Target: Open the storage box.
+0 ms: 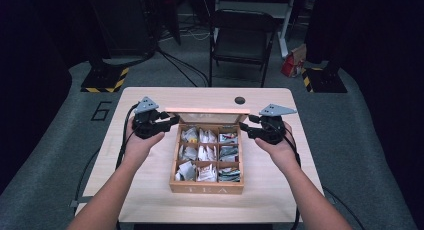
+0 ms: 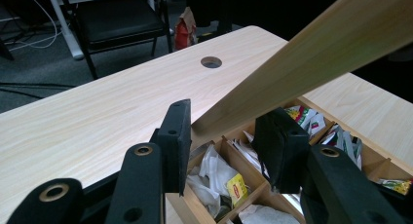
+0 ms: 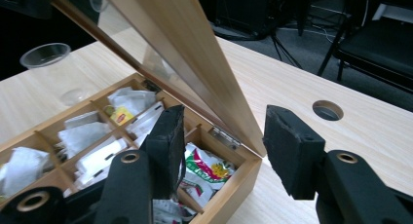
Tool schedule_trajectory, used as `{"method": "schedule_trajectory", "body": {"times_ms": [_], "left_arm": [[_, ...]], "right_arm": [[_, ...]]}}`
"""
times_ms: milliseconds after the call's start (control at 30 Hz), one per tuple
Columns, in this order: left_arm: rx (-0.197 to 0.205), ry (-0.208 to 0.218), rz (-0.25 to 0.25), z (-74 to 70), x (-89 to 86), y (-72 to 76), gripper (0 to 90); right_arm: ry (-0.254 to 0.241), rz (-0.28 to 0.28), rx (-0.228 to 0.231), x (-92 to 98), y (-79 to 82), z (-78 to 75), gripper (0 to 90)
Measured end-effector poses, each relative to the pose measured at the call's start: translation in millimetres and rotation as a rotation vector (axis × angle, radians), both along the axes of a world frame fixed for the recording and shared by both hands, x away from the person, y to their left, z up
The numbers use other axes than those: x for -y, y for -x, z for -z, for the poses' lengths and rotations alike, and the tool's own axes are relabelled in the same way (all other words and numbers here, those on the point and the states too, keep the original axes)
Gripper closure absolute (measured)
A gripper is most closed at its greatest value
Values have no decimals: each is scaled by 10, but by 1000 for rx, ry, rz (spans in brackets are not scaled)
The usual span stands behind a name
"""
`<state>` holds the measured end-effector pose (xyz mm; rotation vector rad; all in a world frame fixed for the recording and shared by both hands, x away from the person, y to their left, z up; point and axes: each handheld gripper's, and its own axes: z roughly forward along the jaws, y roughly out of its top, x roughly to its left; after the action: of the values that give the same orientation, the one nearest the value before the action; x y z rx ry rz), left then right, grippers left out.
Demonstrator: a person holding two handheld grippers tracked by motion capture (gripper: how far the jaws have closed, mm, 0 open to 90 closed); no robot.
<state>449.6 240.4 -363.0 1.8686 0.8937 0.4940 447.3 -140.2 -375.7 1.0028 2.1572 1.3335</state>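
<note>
Nearest the camera, two bare forearms enter from the bottom edge of the high view. Next, a light wooden tea box with nine compartments (image 1: 207, 186) sits at the middle of the pale wood-grain table (image 1: 150, 195), its front wall lettered. Compartments hold paper tea sachets (image 1: 205, 152) (white, grey, and some with red and green print).

Left black two-jaw gripper (image 1: 172, 120): held at the box's back left corner, jaws spread either side of the lid's end; in the left gripper view the lid edge runs between the pads, contact not discernible.

Right black two-jaw gripper (image 1: 243, 126): at the back right corner, jaws spread astride the lid's other end; in the right gripper view a gap shows beside the far pad.

Hinged wooden lid with clear pane (image 1: 207, 112): raised, tilted up over the rear row.

Beyond: round cable hole (image 1: 240, 100) in the tabletop; black folding chair (image 1: 242, 40) on grey floor.
</note>
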Motion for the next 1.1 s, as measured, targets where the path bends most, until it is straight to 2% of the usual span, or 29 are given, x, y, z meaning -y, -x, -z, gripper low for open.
{"method": "schedule_trajectory", "body": {"times_ms": [167,333,433,767,1000,1100], "left_arm": [[4,13,6,3,-4,-23,584],[16,17,8,-2,-14,-61,586],[16,3,11,-23,-9,-78,591],[12,5,0,-53,2,-134,596],[16,22,-2,-48,-4,-169,599],[16,23,-3,-49,-5,-176,600]], "right_arm": [[1,4,-11,-11,-92,50,504],[12,-2,-3,-35,-151,71,504],[14,4,-8,-58,-189,89,515],[21,7,-9,-127,-286,167,526],[17,18,-28,-130,-369,226,545],[3,21,-49,-126,-411,249,551]]}}
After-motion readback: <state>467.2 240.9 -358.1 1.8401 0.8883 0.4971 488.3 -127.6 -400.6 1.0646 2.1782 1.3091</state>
